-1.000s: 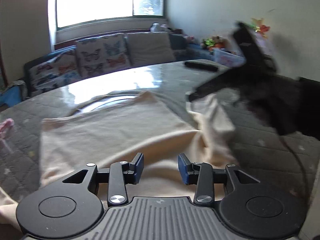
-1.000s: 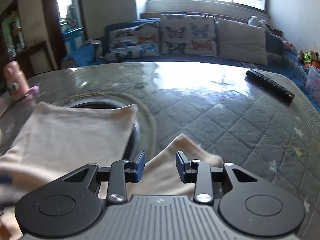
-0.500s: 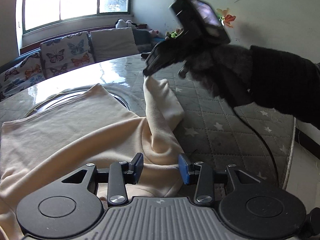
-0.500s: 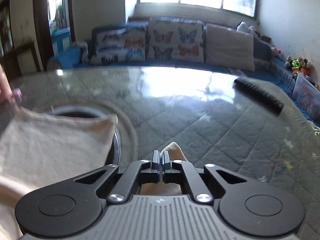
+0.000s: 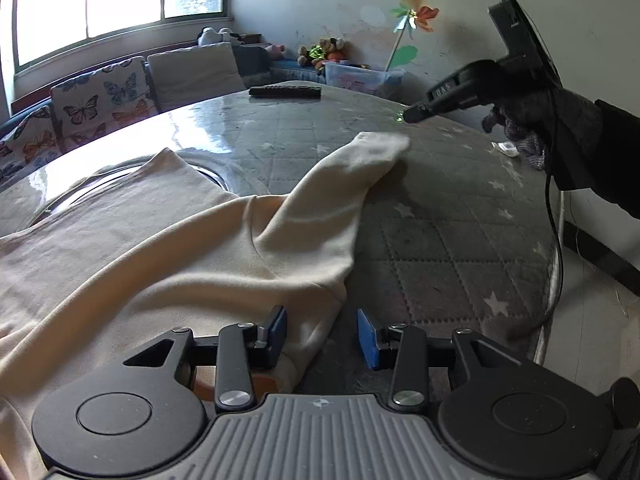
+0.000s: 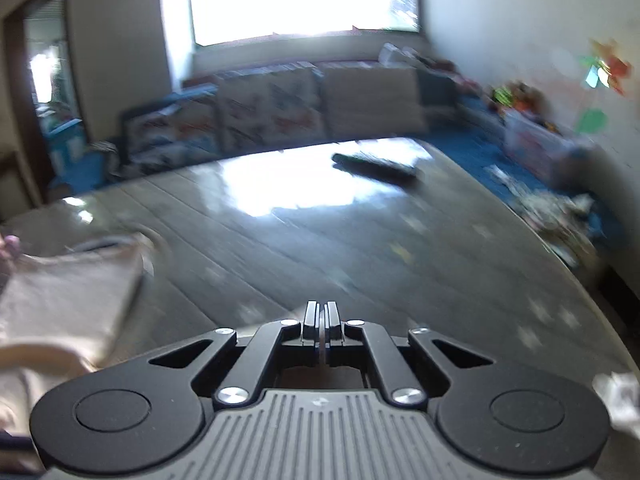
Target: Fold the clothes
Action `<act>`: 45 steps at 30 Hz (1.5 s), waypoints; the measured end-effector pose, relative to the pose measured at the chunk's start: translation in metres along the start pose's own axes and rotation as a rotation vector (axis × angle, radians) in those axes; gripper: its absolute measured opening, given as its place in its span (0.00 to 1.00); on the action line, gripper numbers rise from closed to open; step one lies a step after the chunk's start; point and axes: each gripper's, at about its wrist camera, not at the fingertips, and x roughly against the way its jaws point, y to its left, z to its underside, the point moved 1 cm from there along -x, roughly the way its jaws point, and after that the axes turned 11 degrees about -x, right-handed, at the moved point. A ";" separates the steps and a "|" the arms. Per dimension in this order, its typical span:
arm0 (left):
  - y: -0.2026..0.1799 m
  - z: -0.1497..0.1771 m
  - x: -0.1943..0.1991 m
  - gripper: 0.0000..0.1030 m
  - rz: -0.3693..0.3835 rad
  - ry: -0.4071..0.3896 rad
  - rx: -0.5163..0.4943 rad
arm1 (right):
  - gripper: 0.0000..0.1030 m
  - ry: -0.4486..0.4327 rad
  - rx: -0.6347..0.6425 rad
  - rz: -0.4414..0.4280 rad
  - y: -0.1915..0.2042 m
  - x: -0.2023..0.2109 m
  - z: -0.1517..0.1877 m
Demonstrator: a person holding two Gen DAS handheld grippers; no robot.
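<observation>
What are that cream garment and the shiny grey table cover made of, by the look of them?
The cream garment looks like soft knit fabric, probably cotton jersey: matte, with a slight nap, and it falls in rounded folds. The table cover looks like a quilted cloth with stitched squares and printed stars under a clear plastic or glass sheet, since it mirrors the window light; which of the two I cannot tell.

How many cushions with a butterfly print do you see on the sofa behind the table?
2 in the left wrist view: one cushion beside the plain beige one, another at the left edge, partly cut off. More may be hidden beyond the frame.
</observation>
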 end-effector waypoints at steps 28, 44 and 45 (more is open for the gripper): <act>-0.014 -0.020 -0.008 0.06 -0.006 -0.073 -0.164 | 0.07 0.057 0.151 -0.049 0.023 -0.032 -0.006; -0.018 -0.011 -0.007 0.14 0.055 -0.067 -0.156 | 0.18 0.211 0.272 -0.060 0.026 -0.029 0.007; -0.018 -0.010 -0.006 0.14 0.056 -0.069 -0.152 | 0.18 0.237 0.279 -0.049 0.025 -0.032 0.011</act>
